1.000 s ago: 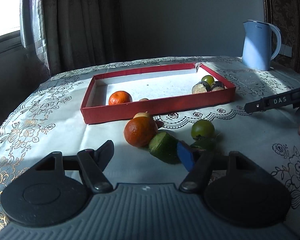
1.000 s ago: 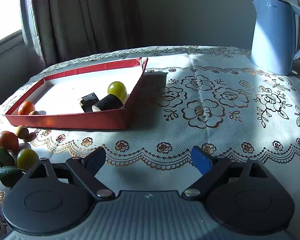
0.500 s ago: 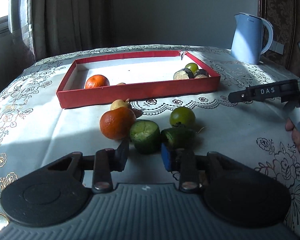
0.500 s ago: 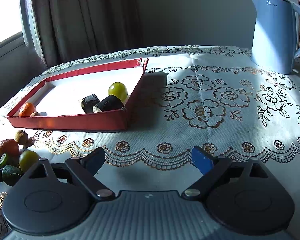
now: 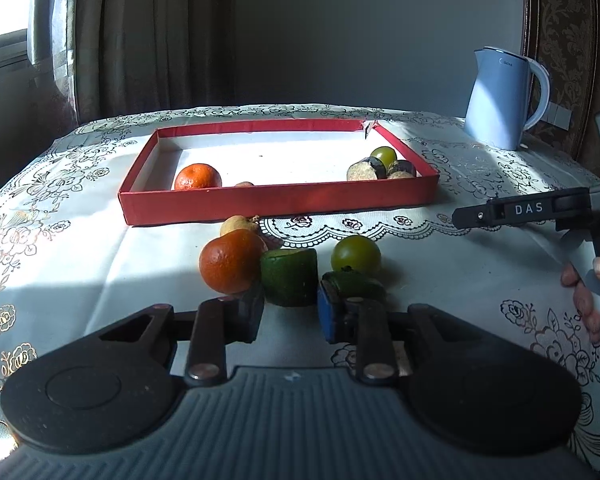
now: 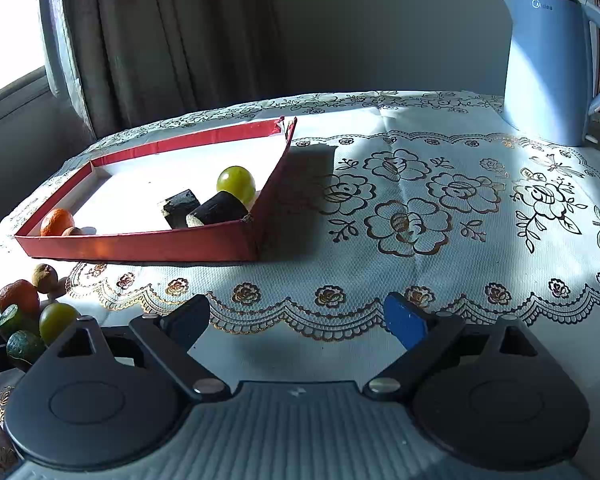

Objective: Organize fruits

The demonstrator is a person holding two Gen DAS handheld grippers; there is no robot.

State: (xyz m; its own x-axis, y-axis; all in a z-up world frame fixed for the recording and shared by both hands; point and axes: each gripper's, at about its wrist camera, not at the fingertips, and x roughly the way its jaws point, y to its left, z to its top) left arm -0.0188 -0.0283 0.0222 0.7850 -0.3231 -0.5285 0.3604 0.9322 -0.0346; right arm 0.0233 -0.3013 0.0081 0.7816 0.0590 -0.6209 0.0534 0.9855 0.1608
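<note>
Left gripper pinches a cut green fruit piece between its two fingers, resting on the tablecloth. An orange touches the outside of the left finger; a second green piece sits against the blue right finger, with a round green fruit just behind it. Small tan fruit sits behind the orange. Red tray lies beyond the fingers, holding an orange, a green fruit and dark pieces. Right gripper fingers are spread wide with nothing between them, over bare cloth; kettle is far ahead to the right.
</note>
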